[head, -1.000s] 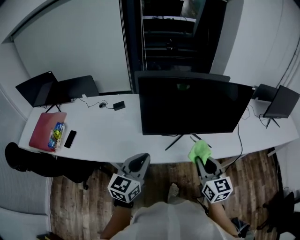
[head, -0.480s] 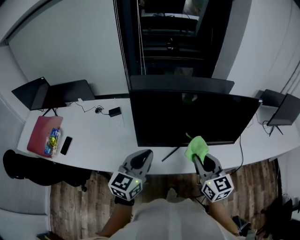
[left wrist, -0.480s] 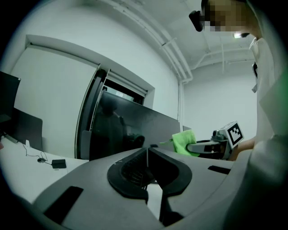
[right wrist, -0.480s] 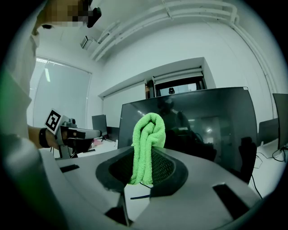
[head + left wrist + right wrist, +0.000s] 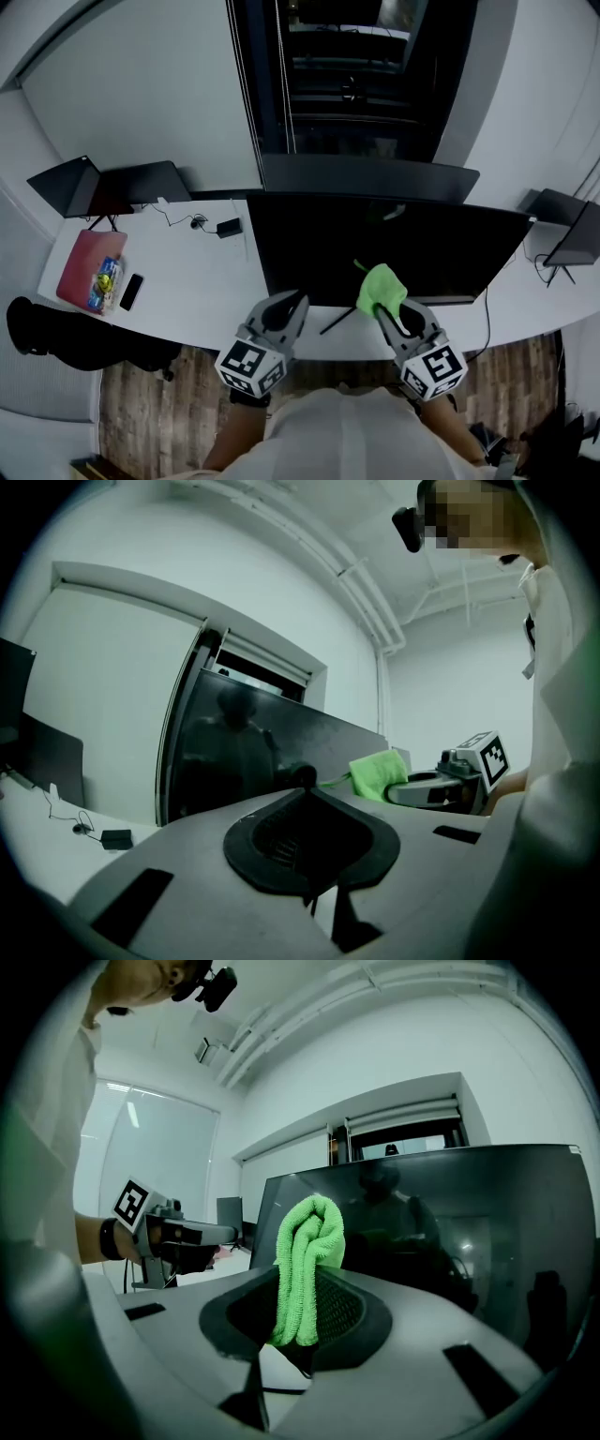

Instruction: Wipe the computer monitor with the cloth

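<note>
An office: long white desk (image 5: pixel 187 272) with a monitor (image 5: pixel 375 248), smaller screens (image 5: pixel 66 186), a phone (image 5: pixel 132 291).

All three feeds are dim with a cool grey-green cast. Heavy fisheye: the white desk (image 5: pixel 187 272) edge and walls bow in the head view, and both gripper views have black vignette in the corners. No hard shadows anywhere.

The glossy black monitor screen (image 5: pixel 450 1232) ahead of the right gripper (image 5: pixel 382 314) mirrors a dim figure, with small glare spots right of the jaws. Ahead of the left gripper (image 5: pixel 291 305) there's the same faint reflection.

The bright green folded cloth (image 5: pixel 305 1251) is sharp and the only saturated colour. The pale lit glass panel (image 5: pixel 155 1147) left of the right tool is the brightest area. The grey gripper bodies nearest each lens are soft.
</note>
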Demonstrator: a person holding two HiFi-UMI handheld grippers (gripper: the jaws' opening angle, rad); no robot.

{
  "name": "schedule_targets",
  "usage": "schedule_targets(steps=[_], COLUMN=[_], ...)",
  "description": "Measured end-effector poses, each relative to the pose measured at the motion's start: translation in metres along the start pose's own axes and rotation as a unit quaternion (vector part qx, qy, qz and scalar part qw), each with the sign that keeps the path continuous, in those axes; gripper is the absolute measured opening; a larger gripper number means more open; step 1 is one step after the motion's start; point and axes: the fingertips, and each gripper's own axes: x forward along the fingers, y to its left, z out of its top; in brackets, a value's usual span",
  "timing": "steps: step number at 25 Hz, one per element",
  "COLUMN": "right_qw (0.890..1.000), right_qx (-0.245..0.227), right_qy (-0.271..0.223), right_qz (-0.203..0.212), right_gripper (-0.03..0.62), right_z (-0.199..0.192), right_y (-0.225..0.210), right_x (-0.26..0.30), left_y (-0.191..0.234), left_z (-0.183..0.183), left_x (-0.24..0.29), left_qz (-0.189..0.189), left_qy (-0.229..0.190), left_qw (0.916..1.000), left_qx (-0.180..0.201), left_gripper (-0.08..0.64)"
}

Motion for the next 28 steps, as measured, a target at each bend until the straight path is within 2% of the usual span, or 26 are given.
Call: schedule_targets(steps=[9, 12, 17, 20, 23, 28], right_qw=[0.996, 0.994, 0.987, 0.986, 0.989, 0.996], right_qx=[-0.047, -0.053, -0.091, -0.1, -0.094, -0.047], right_qy=[-0.023, -0.038, -0.067, -0.077, -0.078, -0.078], right_qz=[0.068, 0.088, 0.117, 0.112, 0.087, 0.019], right_gripper=[0.069, 0.069, 0.069, 0.069, 0.069, 0.069], right_z=[0.043, 0.064, 0.097, 0.11, 0.119, 0.131], right_y=[0.043, 0.071, 0.124, 0.144, 0.152, 0.143], right_x=[0.05, 0.075, 0.122, 0.151, 0.175, 0.206], left_y=[0.037, 0.057, 0.101, 0.127, 0.15, 0.179], left_z=[0.014, 0.018, 0.027, 0.03, 0.032, 0.037], left_x=[-0.006, -0.015, -0.039, -0.054, -0.067, -0.076], left_qz=[0.005, -0.009, -0.021, -0.024, -0.024, -0.04], left_qy=[-0.016, -0.01, -0.009, -0.006, -0.005, -0.007], left_qw=[0.9999, 0.9999, 0.9997, 0.9997, 0.9996, 0.999], left_qx=[-0.003, -0.001, 0.004, 0.009, 0.012, 0.02], left_gripper=[0.025, 0.025, 0.025, 0.025, 0.025, 0.025])
